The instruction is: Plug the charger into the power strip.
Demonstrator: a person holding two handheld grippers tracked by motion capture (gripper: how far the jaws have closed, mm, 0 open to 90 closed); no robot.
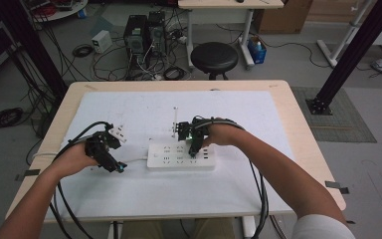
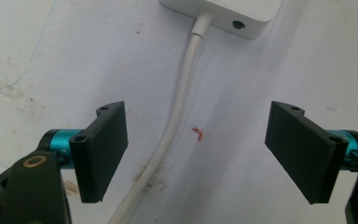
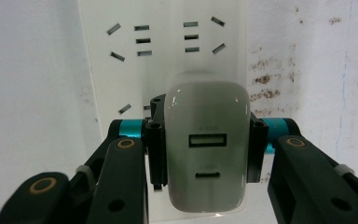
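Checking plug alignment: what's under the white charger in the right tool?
The white power strip lies under the charger, with open sockets beyond it. The charger's prongs and the socket directly beneath are covered by its body.

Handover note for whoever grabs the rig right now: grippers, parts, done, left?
Right gripper: jaws shut on the white USB charger, held over the white power strip on the table.
Left gripper: jaws open, holding nothing, either side of the strip's white cable, not touching it.
Done: charger picked up and brought to the strip.
Left: cannot tell whether the prongs are seated; press it home if not, release, and steady the strip with the left if it shifts.
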